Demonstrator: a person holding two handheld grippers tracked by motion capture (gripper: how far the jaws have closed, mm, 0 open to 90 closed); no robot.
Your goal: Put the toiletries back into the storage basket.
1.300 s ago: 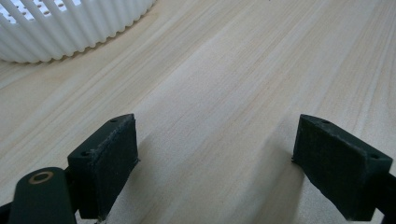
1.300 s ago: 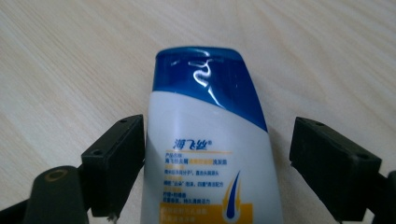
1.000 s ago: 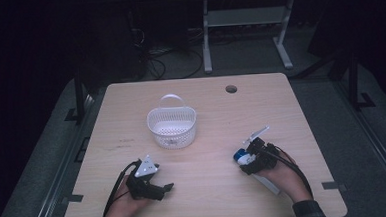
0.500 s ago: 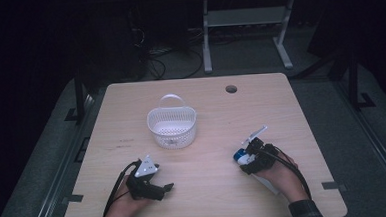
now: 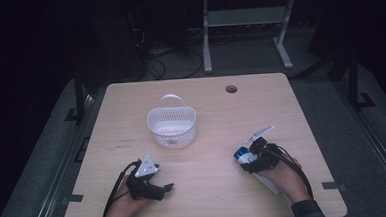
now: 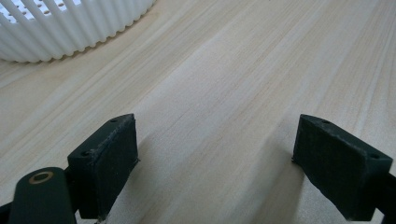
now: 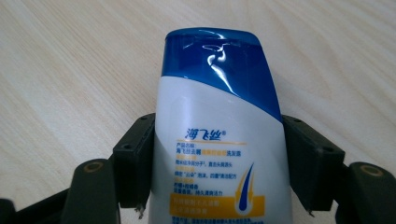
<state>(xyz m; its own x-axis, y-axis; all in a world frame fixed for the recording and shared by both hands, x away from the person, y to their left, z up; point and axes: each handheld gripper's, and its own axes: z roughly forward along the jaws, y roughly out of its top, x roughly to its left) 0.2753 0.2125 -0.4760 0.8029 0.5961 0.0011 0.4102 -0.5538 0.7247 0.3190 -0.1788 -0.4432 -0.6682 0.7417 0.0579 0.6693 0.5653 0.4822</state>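
On the table (image 5: 205, 188), right claw (image 7: 217, 158) clamped on shampoo bottle (image 7: 219, 140), left claw (image 6: 229, 158) apart near basket (image 5: 172, 127)

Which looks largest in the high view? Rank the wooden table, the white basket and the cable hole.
1. Light wooden table
2. White slatted plastic basket
3. Small round dark cable hole in the tabletop, farthest from the camera yet plainly smallest.

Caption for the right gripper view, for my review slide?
Right tool clamps a white shampoo bottle with blue cap over the wooden table.
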